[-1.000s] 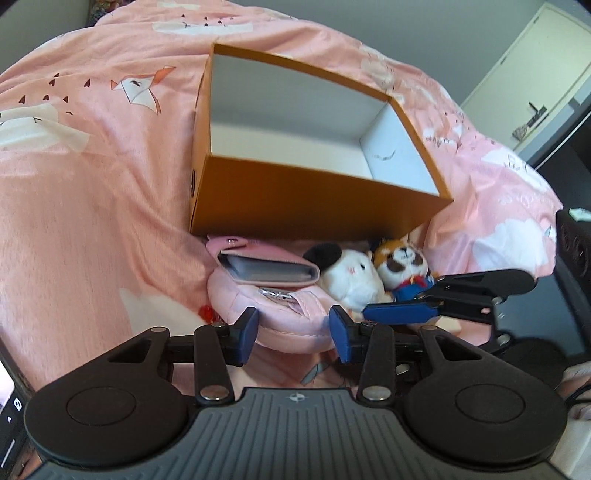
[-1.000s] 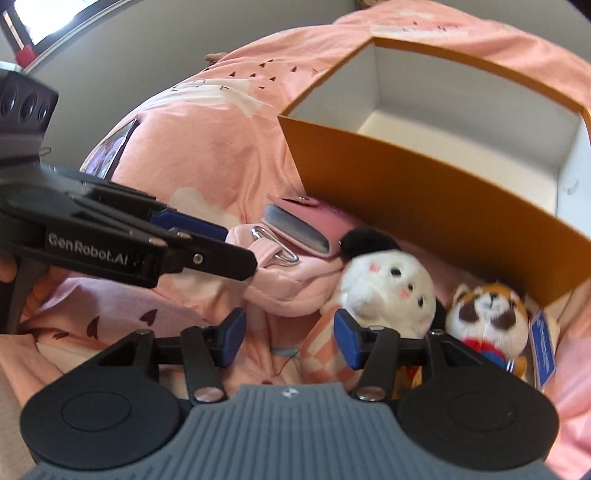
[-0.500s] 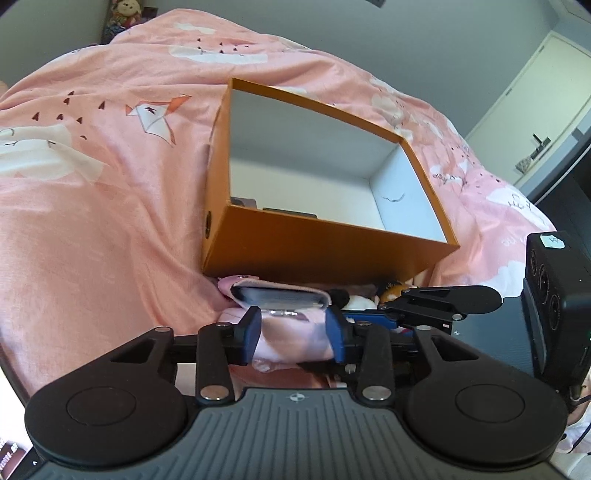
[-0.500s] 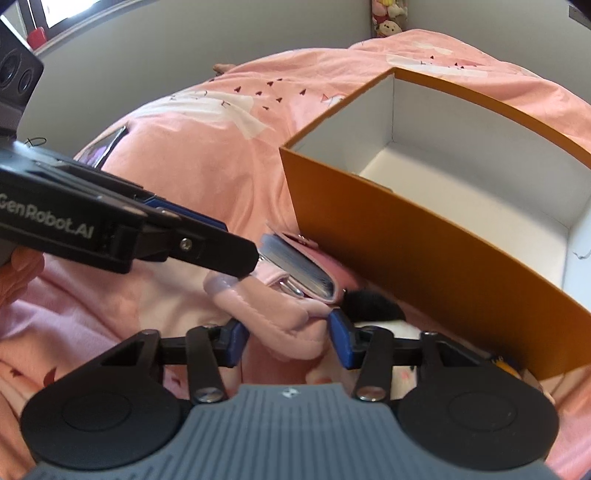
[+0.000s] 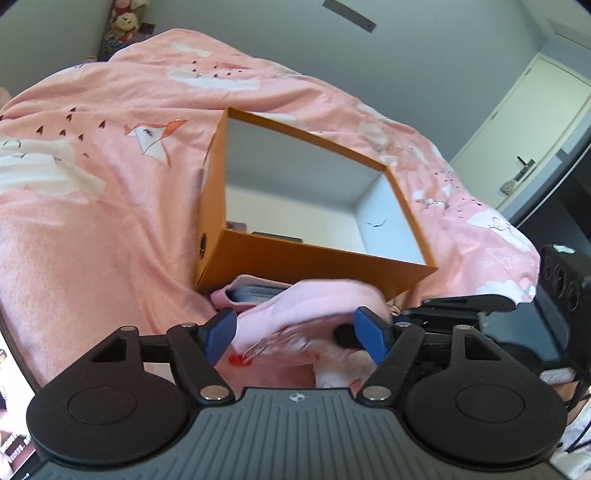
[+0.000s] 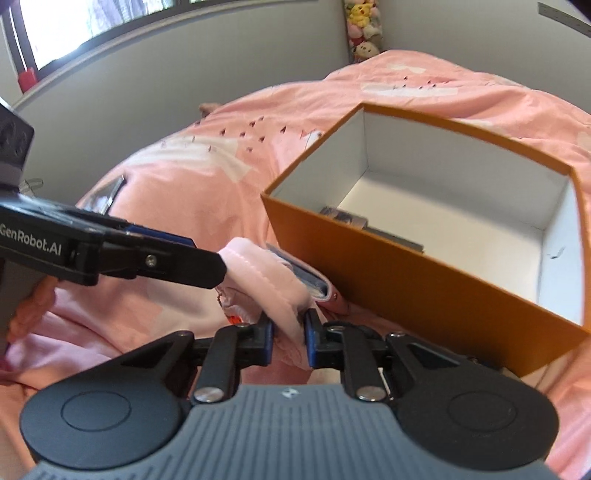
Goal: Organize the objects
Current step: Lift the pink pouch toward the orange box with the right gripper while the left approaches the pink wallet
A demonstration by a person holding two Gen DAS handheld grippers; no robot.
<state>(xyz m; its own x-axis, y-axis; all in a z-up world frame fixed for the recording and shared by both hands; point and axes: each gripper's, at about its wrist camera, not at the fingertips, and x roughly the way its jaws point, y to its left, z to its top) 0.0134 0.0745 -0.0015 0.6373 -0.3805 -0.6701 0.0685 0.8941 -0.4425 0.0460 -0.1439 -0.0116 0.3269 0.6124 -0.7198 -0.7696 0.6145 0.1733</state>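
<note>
Close wrist views — shared box

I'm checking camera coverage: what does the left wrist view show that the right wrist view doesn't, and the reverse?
Only the left wrist view shows a door and the left gripper from behind, its jaws opening around the pink pouch.

Only the right wrist view shows a window and the right gripper closing on a fold of that pouch.

Both show the orange box on the pink bedding, flat items inside, and a card holder beside the box.

Soft pink pouch lifted just before the open orange box
</note>
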